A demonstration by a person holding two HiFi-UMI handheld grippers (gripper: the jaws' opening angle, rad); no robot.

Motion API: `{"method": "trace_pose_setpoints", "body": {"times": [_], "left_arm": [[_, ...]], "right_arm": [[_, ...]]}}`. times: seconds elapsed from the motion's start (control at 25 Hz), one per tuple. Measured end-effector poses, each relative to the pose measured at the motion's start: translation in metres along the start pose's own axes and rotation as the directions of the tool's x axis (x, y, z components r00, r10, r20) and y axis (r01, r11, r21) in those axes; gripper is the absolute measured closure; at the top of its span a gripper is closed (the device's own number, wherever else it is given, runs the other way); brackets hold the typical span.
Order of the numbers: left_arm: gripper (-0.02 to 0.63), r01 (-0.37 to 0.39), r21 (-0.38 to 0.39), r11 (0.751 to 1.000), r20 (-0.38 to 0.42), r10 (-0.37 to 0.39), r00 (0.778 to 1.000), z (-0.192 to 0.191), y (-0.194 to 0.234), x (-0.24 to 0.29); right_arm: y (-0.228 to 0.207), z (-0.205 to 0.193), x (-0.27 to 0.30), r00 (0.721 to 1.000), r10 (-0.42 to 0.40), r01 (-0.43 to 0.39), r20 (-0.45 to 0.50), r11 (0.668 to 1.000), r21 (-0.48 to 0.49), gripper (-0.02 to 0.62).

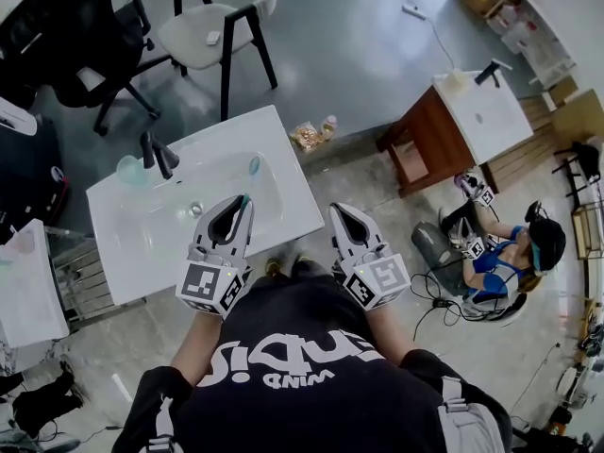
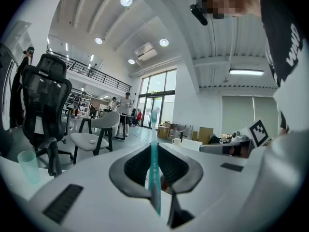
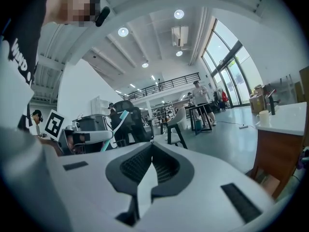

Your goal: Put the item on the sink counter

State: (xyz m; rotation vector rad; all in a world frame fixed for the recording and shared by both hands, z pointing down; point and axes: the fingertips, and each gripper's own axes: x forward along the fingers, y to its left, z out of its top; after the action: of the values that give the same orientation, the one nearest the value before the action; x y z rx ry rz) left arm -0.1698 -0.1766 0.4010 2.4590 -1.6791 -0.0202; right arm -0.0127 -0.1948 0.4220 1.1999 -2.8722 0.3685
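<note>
**One toothbrush pinched, sink counter underneath**

My left fingers (image 2: 134,167) were drawn in narrow, and the pads pressed on the teal toothbrush (image 2: 154,175) from both sides. So the left gripper (image 2: 154,151) had it by the handle, with the bristle head poking out past the tips. From the head view, that head hung over the near right side of the basin (image 1: 179,223). My right gripper (image 3: 151,146) sat beside it with its tips together and nothing between them. It was empty and just riding along.

I judged the toothbrush to be light, stiff plastic, slim and smooth. A thing like that could swivel or slide in the pads if I tilted it carelessly. Mid-handle looked like the right place to hold, not the soft bristles.

Further out, the white sink counter (image 1: 288,217) lay right under both grippers. The basin showed only its drain. A pale green cup (image 1: 127,170) stood upright on the counter next to the dark faucet (image 1: 157,155). I couldn't tell whether anything was in the cup. There was plenty of bare counter to lay the toothbrush on.
</note>
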Motion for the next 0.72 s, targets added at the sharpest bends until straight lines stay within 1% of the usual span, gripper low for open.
{"method": "trace_pose_setpoints", "body": {"times": [0.24, 0.4, 0.6, 0.72], "left_arm": [[0.548, 0.001, -0.020, 1.000, 0.003, -0.001, 1.000, 0.003, -0.001, 0.017], [0.548, 0.005, -0.030, 1.000, -0.005, -0.005, 1.000, -0.001, -0.001, 0.028], [0.548, 0.023, -0.013, 1.000, -0.038, -0.024, 0.999, -0.010, -0.008, 0.042], [0.548, 0.034, -0.037, 0.999, -0.083, -0.037, 0.996, -0.023, -0.008, 0.051]], "right_arm": [[-0.008, 0.009, 0.015, 1.000, 0.030, -0.030, -0.005, 0.999, -0.024, 0.577], [-0.014, 0.014, 0.022, 0.999, 0.040, -0.040, 0.012, 0.999, -0.034, 0.577], [-0.025, 0.015, 0.024, 0.999, 0.033, -0.033, 0.024, 0.999, -0.019, 0.577], [-0.026, 0.015, 0.027, 0.999, 0.041, -0.040, 0.027, 0.999, -0.016, 0.577]]}}
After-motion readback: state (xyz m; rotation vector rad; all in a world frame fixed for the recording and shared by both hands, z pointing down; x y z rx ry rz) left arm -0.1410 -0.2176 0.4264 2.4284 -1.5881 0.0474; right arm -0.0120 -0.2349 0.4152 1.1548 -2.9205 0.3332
